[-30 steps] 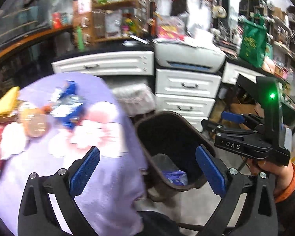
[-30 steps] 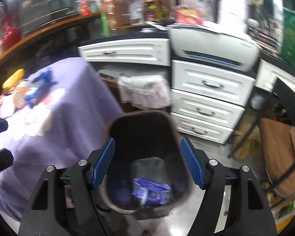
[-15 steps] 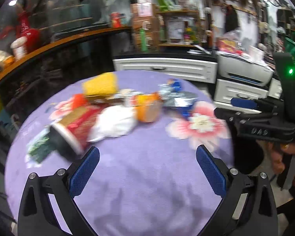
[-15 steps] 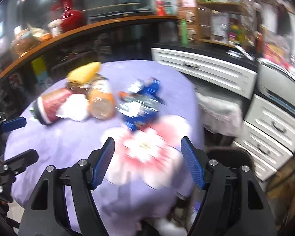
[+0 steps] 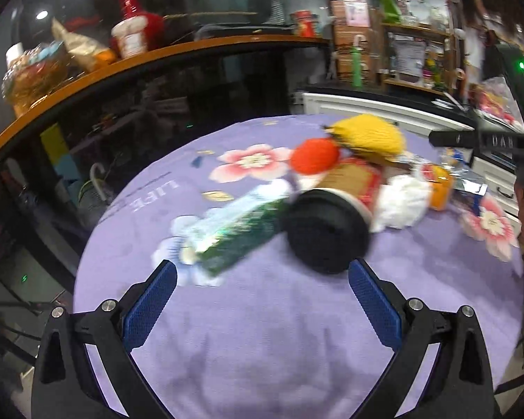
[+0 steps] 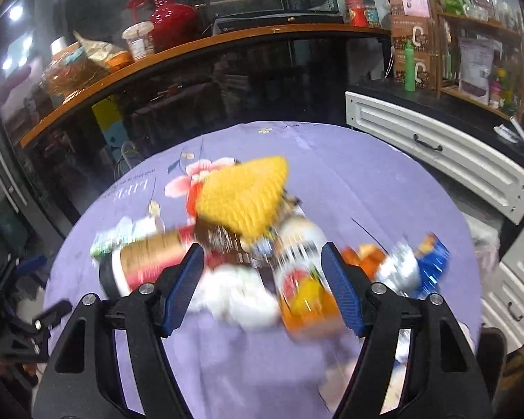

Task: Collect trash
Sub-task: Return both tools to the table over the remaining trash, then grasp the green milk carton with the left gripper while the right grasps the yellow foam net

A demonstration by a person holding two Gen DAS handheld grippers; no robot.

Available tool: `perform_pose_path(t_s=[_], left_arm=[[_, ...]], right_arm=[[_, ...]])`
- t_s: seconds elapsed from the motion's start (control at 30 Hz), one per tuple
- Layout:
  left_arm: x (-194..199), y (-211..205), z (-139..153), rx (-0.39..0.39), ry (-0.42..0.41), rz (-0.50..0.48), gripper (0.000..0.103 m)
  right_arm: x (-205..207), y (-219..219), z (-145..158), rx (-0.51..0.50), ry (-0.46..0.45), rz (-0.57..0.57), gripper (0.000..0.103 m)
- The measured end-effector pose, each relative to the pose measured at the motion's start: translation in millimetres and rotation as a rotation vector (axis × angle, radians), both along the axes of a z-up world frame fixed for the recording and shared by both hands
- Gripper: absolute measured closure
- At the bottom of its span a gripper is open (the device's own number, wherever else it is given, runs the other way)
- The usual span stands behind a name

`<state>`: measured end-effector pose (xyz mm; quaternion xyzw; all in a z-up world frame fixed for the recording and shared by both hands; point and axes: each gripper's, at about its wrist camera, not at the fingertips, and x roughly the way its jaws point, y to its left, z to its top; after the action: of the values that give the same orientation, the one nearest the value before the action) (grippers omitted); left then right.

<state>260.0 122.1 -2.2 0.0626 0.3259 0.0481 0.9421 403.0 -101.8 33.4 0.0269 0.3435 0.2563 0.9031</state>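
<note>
Both grippers hang over the trash heap on the purple flowered counter (image 5: 269, 349), each with its fingers spread wide and nothing between them.

The step in hand looks like choosing and reaching for the next piece of trash. Doing it well would mean each gripper settling on one item at the edge of the heap, not the tangled middle, and coming down with a finger on each side before closing.

The left gripper (image 5: 262, 300) faces the paper cup (image 5: 326, 230), which lies on its side with its black lid toward the camera, just beyond the right finger. The green wrapper (image 5: 234, 241) lies to the left of the cup, just past the fingertips.

For the right gripper (image 6: 262, 279), the orange packet (image 6: 307, 300) and the white crumpled tissue (image 6: 241, 300) lie right of the cup in its view, between the fingers. The yellow sponge-like piece (image 6: 244, 199) sits behind the cup, farther off.
</note>
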Motion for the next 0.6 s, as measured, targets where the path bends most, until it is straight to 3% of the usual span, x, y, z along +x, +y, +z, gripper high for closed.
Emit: perform_pose_path(t_s=[0.2,0.3,0.47,0.6], left_arm=[[17.8,35.6,-8.6,0.006,0.033,0.019,0.006],[25.3,46.2,-14.2,-0.002,0.055,0.021,0.006],[38.2,50.4,-19.4,0.007,0.076,0.004,0.006],[51.1,45.3,-23.8,0.034,0.101,-0.038,0.006]], right_arm=[[46.4,32.2,-5.0,-0.02,0.064,-0.041,0.037],[58.6,41.3,-15.2,-0.028,0.105,-0.042,0.049],[57.0,46.5,-19.6,-0.025,0.08,-0.022,0.085],[46.5,44.9,-10.5,-0.017,0.022,0.013,0.089]])
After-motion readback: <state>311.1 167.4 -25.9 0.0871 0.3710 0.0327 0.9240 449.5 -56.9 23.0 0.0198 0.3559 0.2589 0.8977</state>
